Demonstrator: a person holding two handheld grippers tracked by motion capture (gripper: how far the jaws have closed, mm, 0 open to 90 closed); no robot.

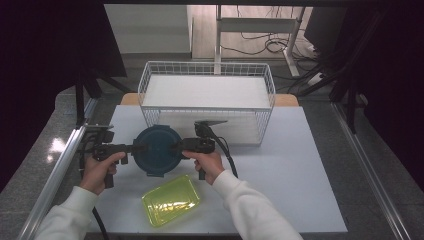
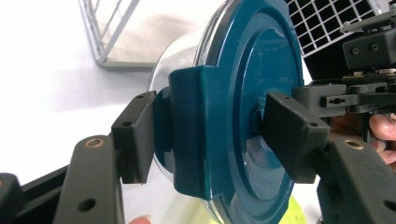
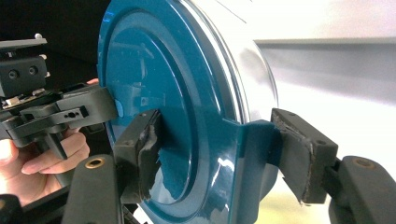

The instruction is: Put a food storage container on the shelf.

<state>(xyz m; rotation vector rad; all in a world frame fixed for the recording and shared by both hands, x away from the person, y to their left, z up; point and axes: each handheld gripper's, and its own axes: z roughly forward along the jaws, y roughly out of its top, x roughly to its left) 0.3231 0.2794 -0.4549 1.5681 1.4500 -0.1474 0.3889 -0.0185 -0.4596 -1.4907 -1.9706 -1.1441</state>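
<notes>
The left gripper (image 1: 134, 148) and the right gripper (image 1: 178, 146) each clamp a side latch of the round container with a blue lid (image 1: 158, 150), held just above the white table (image 1: 290, 170). This looks like the carrying step; next probably comes a level, equal move toward the wire basket (image 1: 207, 70). A yellow-green tray (image 1: 171, 200) lies in front. Behind are desk legs and cables.

A round clear container with a dark teal clip-on lid (image 1: 158, 149) sits level, lid up, raised above the worktop near the wire basket's front.
</notes>
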